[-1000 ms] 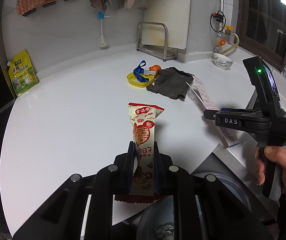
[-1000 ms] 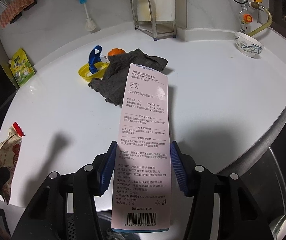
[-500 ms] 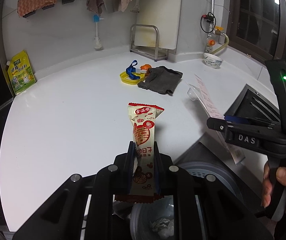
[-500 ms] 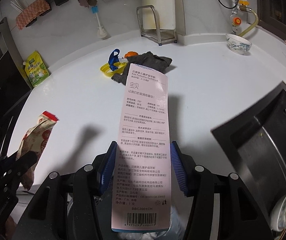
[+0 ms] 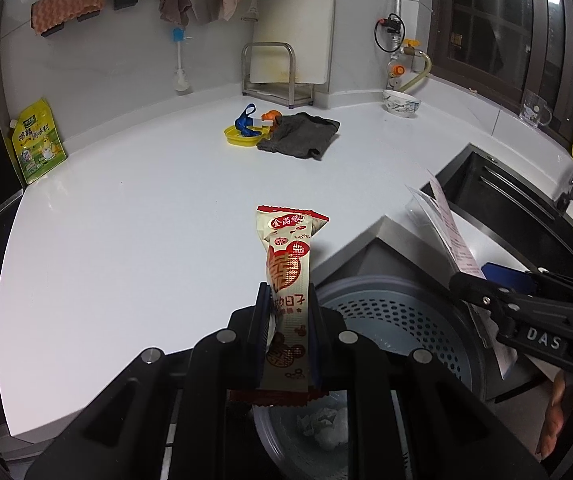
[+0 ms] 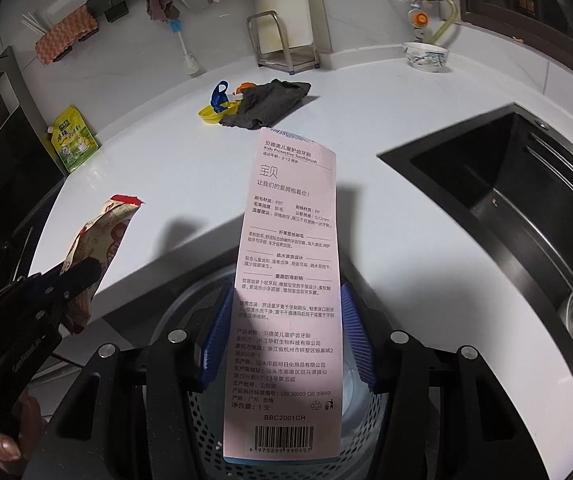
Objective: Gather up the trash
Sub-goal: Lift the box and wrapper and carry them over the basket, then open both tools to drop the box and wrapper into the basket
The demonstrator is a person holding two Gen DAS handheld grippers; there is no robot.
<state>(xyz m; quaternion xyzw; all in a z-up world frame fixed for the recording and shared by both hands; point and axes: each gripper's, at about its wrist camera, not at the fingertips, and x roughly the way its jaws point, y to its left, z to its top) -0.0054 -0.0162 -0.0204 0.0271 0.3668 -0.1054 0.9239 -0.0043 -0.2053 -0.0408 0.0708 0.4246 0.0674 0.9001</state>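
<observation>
My left gripper (image 5: 286, 308) is shut on a cream and red snack wrapper (image 5: 288, 264) that stands upright between the jaws; the wrapper also shows in the right wrist view (image 6: 98, 240). My right gripper (image 6: 286, 320) is shut on a long pink toothbrush package card (image 6: 290, 264), seen edge-on in the left wrist view (image 5: 452, 236). Both grippers hang over a grey perforated trash bin (image 5: 406, 320) below the counter edge; crumpled white paper (image 5: 324, 426) lies inside it. The bin also shows in the right wrist view (image 6: 198, 304).
On the white counter (image 5: 146, 220) lie a dark grey cloth (image 5: 300, 140), a yellow lid with blue and orange bits (image 5: 244, 134), a yellow-green pouch (image 5: 36, 146) and a bowl (image 5: 401, 102). A black sink (image 6: 518, 200) is on the right.
Both grippers have drawn back from over the counter, still holding their items. The trash bin has come into view beneath them.
</observation>
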